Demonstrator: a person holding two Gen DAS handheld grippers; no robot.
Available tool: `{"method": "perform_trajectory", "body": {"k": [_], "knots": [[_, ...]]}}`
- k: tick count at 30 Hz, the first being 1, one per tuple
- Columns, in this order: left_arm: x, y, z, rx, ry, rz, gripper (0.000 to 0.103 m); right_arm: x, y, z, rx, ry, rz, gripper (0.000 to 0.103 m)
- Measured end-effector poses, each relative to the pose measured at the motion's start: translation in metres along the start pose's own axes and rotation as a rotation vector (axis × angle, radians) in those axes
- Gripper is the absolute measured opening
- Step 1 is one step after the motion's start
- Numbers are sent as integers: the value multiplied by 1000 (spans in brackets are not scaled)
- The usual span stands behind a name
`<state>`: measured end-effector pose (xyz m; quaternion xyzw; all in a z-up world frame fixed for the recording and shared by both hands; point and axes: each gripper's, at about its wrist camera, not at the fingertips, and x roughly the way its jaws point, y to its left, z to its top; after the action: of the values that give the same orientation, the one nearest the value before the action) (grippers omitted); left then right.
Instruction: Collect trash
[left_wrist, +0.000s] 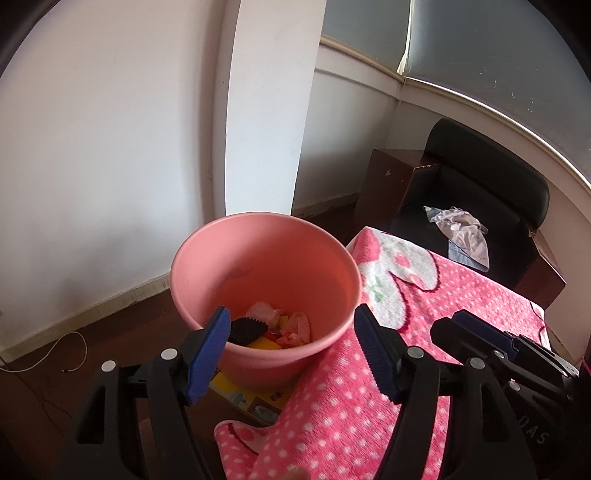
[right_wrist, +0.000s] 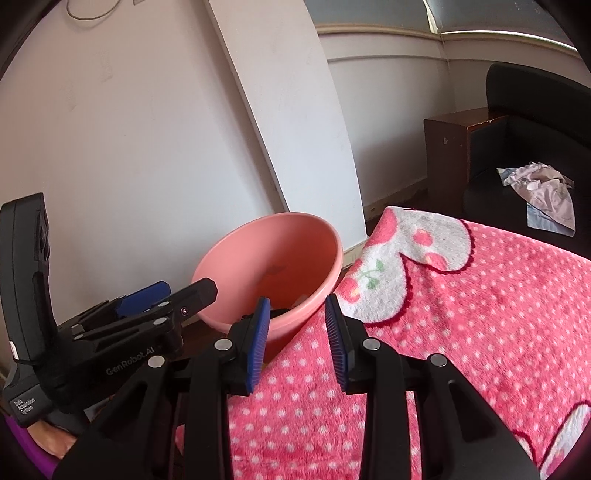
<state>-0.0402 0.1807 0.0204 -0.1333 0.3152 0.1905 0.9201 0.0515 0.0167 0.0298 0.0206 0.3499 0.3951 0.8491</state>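
Both the left claw (left_wrist: 291, 343) and right claw (right_wrist: 297, 332) were found spread wide and empty, while the trash (left_wrist: 275, 326), judged light, soft and crushable, best pinched at a crumpled fold, was observed lying inside the pink bucket (left_wrist: 207, 258).

White walls (left_wrist: 110, 166) stand ahead, with a pale leaning board (left_wrist: 269, 110) against them. Dark wooden floor (left_wrist: 44, 376) lies below left. Ahead to the right sits a black armchair (left_wrist: 487, 184) under a bright window (left_wrist: 498, 48).
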Motion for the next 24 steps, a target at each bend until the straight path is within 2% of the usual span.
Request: {"method": "perform_trajectory", "body": {"k": [14,18,24], "knots": [[-37,-23,-23,43,-35,-21,68,-45,-1,-27,-32,-67,-76,33],[-44,-25,-27,48,-44,-15,68,-49,-4,-30,-24,-74,-76,40],[-45,-28,-32,47,-37,-16,68,-52,-5,-36,-24,-73,-77,41]]}}
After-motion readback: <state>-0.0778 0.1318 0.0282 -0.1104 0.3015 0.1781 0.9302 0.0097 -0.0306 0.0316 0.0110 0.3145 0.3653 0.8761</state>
